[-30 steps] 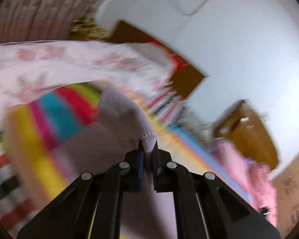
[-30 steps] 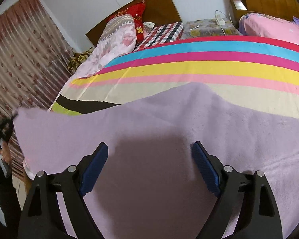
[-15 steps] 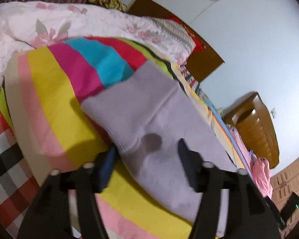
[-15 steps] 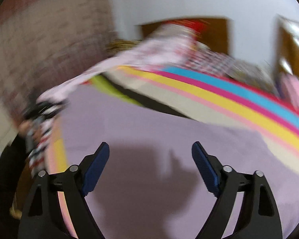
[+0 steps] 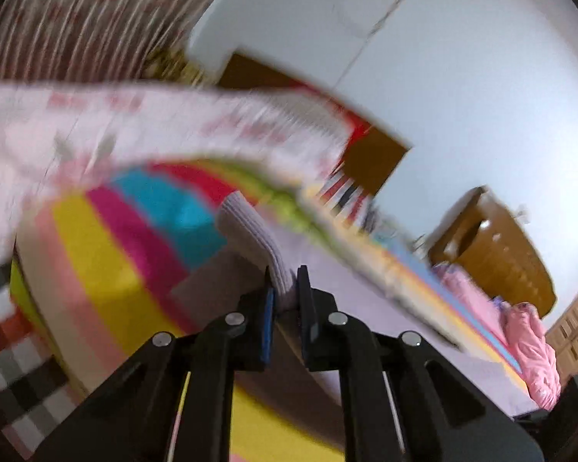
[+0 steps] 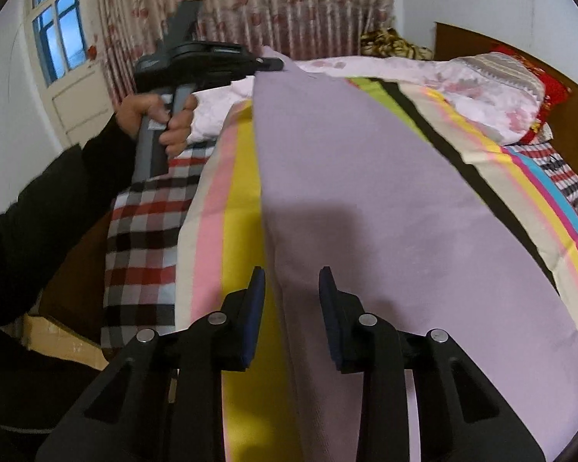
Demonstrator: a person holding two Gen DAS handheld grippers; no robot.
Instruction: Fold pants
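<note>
The lilac pants [image 6: 385, 211] lie spread along a striped bedspread [image 6: 235, 200]. In the left wrist view, which is blurred, my left gripper [image 5: 285, 273] is closing, and its pads pinch the ribbed cuff of the pants [image 5: 250, 231]. The right wrist view shows that same left gripper [image 6: 277, 64] at the pants' far corner, with a person's hand [image 6: 165, 119] on its handle. My right gripper [image 6: 292, 273] hovers over the near left edge of the pants. Its jaws are closing and that edge lies between them, but the pads stand apart from the cloth.
A red, black and white checked sheet [image 6: 146, 231] hangs at the bed's left side, above a cardboard box [image 6: 57, 338]. A pink floral quilt [image 6: 462, 77] lies bunched along the far side by the wooden headboard [image 6: 520, 50]. Curtains [image 6: 289, 0] and a door [image 6: 73, 77] stand behind.
The left gripper let go of the cuff, stood open over it, and has closed on it again. The right gripper swung left to the pants' edge, and its jaws narrowed.
</note>
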